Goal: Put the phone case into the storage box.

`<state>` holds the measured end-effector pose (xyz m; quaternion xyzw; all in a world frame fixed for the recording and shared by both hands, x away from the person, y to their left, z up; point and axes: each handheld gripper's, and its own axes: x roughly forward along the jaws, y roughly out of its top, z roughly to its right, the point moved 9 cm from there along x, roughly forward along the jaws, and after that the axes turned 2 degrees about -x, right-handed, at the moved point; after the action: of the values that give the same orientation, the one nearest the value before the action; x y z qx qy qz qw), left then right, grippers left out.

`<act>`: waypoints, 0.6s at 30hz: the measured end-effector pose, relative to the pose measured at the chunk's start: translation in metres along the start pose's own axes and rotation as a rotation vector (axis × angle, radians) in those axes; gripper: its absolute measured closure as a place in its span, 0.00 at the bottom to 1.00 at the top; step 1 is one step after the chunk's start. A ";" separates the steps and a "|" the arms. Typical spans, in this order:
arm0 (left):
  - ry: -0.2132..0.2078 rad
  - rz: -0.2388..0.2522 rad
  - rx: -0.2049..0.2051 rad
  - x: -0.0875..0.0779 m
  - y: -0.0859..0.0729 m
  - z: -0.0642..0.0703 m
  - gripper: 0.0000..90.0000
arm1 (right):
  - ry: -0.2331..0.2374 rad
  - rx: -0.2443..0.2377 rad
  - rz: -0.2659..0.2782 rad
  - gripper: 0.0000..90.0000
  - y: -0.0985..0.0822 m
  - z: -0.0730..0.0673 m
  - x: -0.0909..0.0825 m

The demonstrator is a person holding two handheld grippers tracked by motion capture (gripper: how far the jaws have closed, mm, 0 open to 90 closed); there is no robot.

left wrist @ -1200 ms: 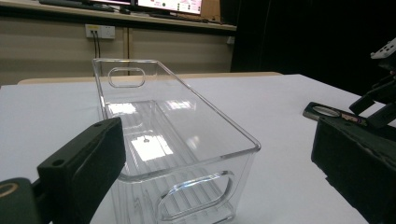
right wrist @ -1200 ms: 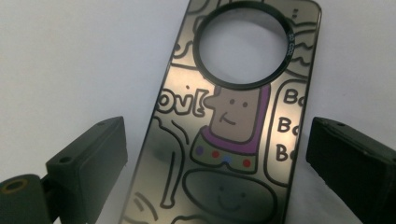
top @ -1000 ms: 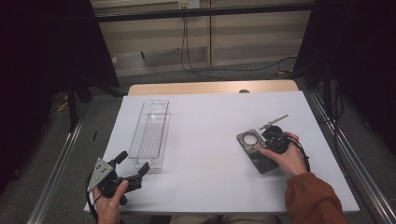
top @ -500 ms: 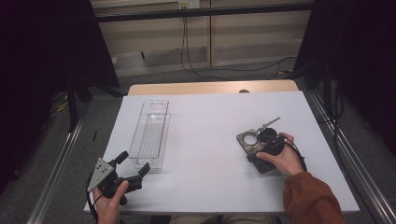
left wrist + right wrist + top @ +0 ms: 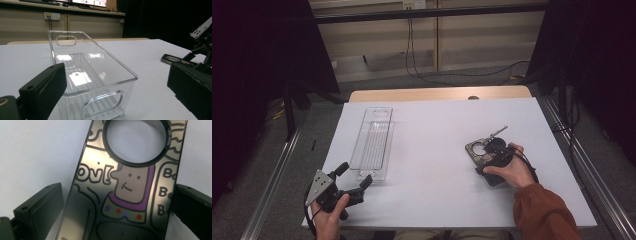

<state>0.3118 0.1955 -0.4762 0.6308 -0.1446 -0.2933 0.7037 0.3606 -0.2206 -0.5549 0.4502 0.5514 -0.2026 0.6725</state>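
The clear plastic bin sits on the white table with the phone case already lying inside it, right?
Not quite. The clear plastic bin does sit on the white table, but nothing lies in it. The phone case lies flat on the table well off to the right, under the right gripper, as the high view shows.

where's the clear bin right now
In the high view the clear bin sits left of centre on the white table, just ahead of the left gripper.
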 end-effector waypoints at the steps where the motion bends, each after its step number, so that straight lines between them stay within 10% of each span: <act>1: 0.002 0.002 -0.003 0.000 0.000 0.000 0.03 | 0.001 0.004 -0.002 0.00 0.001 0.000 0.001; 18: -0.009 0.000 -0.014 0.003 -0.001 0.002 0.03 | 0.001 -0.015 -0.033 0.07 0.004 0.000 -0.001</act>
<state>0.3130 0.1918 -0.4771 0.6247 -0.1458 -0.2972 0.7073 0.3630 -0.2185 -0.5527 0.4361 0.5606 -0.2093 0.6721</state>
